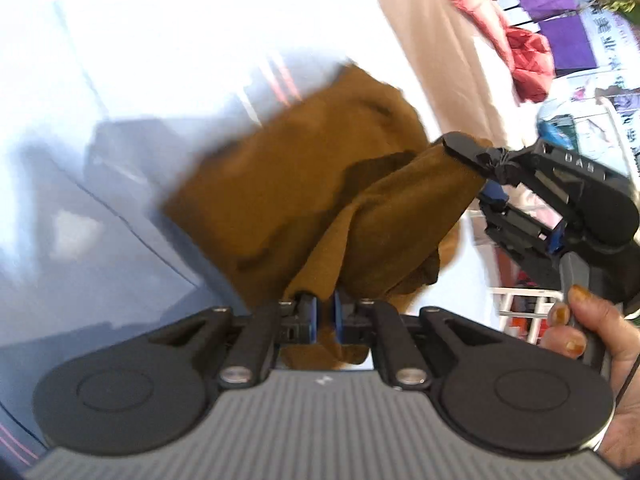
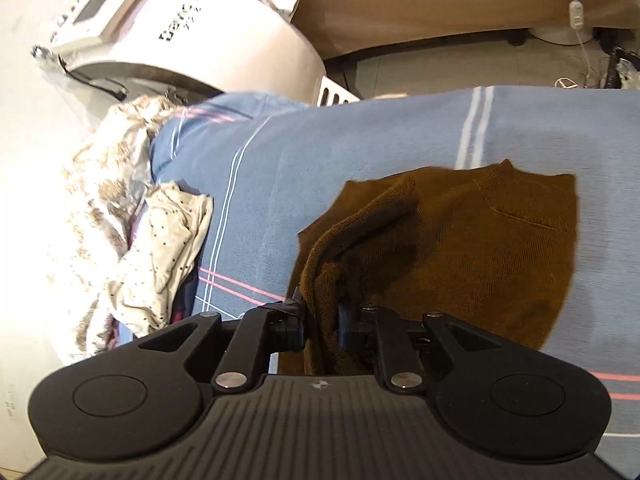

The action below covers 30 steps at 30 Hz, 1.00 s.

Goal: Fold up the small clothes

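Observation:
A small brown knit sweater [image 2: 472, 248] lies partly on the blue striped bedsheet [image 2: 360, 140], its collar toward the far side. My left gripper [image 1: 323, 312] is shut on a bunched fold of the brown sweater [image 1: 312, 184], which hangs lifted off the sheet. My right gripper [image 2: 322, 316] is shut on another edge of the same sweater, with the cloth pinched between its pads. In the left wrist view the right gripper [image 1: 476, 164] comes in from the right, held by a hand [image 1: 588, 332], clamping the sweater's raised corner.
A pile of pale patterned clothes [image 2: 132, 240] lies at the sheet's left end. Beyond it stands a white machine [image 2: 192, 36]. A white wire basket [image 1: 524, 312] and red cloth [image 1: 528, 60] sit off to the right of the bed.

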Tool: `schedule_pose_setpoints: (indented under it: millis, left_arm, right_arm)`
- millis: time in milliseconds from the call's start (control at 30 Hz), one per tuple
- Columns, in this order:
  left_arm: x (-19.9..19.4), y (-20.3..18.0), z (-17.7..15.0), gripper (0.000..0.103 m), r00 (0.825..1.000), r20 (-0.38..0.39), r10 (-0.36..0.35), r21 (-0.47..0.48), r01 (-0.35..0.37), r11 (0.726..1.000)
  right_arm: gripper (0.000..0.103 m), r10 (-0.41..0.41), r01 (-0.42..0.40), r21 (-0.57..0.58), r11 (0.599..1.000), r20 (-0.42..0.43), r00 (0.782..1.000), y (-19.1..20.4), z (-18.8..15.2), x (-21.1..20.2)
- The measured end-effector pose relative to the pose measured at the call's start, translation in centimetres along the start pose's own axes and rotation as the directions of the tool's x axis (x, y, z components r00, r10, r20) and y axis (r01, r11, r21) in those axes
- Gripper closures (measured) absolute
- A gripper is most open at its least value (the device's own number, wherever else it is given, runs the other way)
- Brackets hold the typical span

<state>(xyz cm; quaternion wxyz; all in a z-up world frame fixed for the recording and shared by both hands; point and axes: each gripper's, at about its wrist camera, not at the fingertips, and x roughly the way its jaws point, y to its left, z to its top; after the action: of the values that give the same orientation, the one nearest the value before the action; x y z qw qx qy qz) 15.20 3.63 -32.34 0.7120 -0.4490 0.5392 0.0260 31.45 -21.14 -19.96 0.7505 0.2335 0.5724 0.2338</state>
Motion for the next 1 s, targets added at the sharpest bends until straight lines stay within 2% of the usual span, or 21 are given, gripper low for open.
schedule_pose_setpoints:
  millis: [67, 133, 233, 267, 367, 400, 467, 533, 633, 700, 833, 867, 900, 933, 967, 1000]
  left_arm:
    - [-0.6, 1.5, 1.3, 0.091, 0.999, 0.006, 0.032, 0.008, -0.032, 0.999]
    - [-1.5, 2.5, 2.2, 0.090, 0.998, 0.030, 0.046, 0.006, -0.046, 0.999]
    - [-3.3, 3.3, 3.1, 0.082, 0.991, 0.104, 0.082, 0.072, -0.090, 0.993]
    - [-4.1, 3.4, 2.4, 0.082, 0.988, 0.121, 0.093, 0.092, -0.104, 0.990]
    - [-6.0, 2.3, 2.9, 0.077, 0.981, 0.166, 0.099, 0.206, -0.132, 0.970]
    - [-6.4, 1.6, 2.7, 0.075, 0.980, 0.177, 0.091, 0.269, -0.138, 0.953]
    - [-7.1, -0.4, 1.6, 0.072, 0.979, 0.192, 0.076, 0.424, -0.152, 0.893]
    - [-7.0, -2.8, 0.5, 0.072, 0.977, 0.206, 0.050, 0.579, -0.163, 0.799]
    - [-6.1, -5.4, -1.2, 0.072, 0.985, 0.171, 0.016, 0.719, -0.136, 0.681]
    - [-4.6, -6.7, -1.4, 0.072, 0.991, 0.132, 0.025, 0.755, -0.117, 0.645]
    - [-2.8, -7.7, -1.4, 0.072, 0.986, 0.146, 0.078, 0.800, -0.164, 0.577]
    - [-2.5, -7.8, -1.6, 0.072, 0.985, 0.145, 0.095, 0.810, -0.173, 0.561]
    - [-2.1, -7.9, -1.5, 0.065, 0.984, 0.142, 0.108, 0.816, -0.178, 0.550]
    - [-1.6, -8.1, -1.5, 0.052, 0.982, 0.148, 0.117, 0.818, -0.188, 0.543]
    - [-1.5, -8.0, -1.8, 0.046, 0.980, 0.160, 0.121, 0.820, -0.200, 0.536]
    - [-1.5, -7.9, -1.7, 0.042, 0.976, 0.176, 0.125, 0.822, -0.216, 0.527]
  right_arm:
    - [0.074, -0.024, 0.023, -0.023, 0.999, -0.020, 1.000, 1.1, 0.1, 2.0]
    - [0.064, -0.037, 0.036, -0.008, 0.999, -0.023, 0.999, 1.6, 0.1, 3.4]
    - [0.061, -0.003, 0.002, -0.028, 1.000, -0.026, 1.000, 2.7, 0.1, 4.5]
    - [0.061, 0.007, -0.009, -0.043, 0.999, -0.034, 0.999, 3.4, 0.1, 4.9]
    - [0.058, 0.094, -0.095, -0.032, 0.995, -0.018, 0.995, 4.1, 0.2, 4.6]
    - [0.058, 0.091, -0.090, -0.059, 0.994, 0.006, 0.996, 4.5, 0.2, 3.9]
    - [0.055, 0.043, -0.039, -0.195, 0.980, 0.020, 0.999, 5.2, 0.2, 2.4]
    - [0.055, -0.004, 0.021, -0.299, 0.954, 0.056, 0.998, 5.5, 0.0, 0.7]
    - [0.056, -0.075, 0.121, -0.431, 0.894, 0.123, 0.990, 4.4, -0.5, -2.2]
    - [0.056, -0.116, 0.168, -0.455, 0.874, 0.140, 0.983, 2.5, -0.7, -3.7]
    - [0.055, -0.154, 0.192, -0.413, 0.890, 0.123, 0.980, -2.1, -1.1, -5.5]
    - [0.048, -0.156, 0.191, -0.409, 0.892, 0.118, 0.981, -2.9, -1.2, -5.7]
    - [0.038, -0.155, 0.190, -0.397, 0.898, 0.118, 0.981, -3.5, -1.3, -6.0]
    - [0.006, -0.157, 0.192, -0.383, 0.903, 0.121, 0.980, -3.9, -1.4, -6.1]
    - [0.000, -0.162, 0.198, -0.373, 0.906, 0.126, 0.979, -4.1, -1.6, -6.1]
    - [0.000, -0.165, 0.206, -0.364, 0.908, 0.140, 0.976, -4.2, -1.7, -6.2]
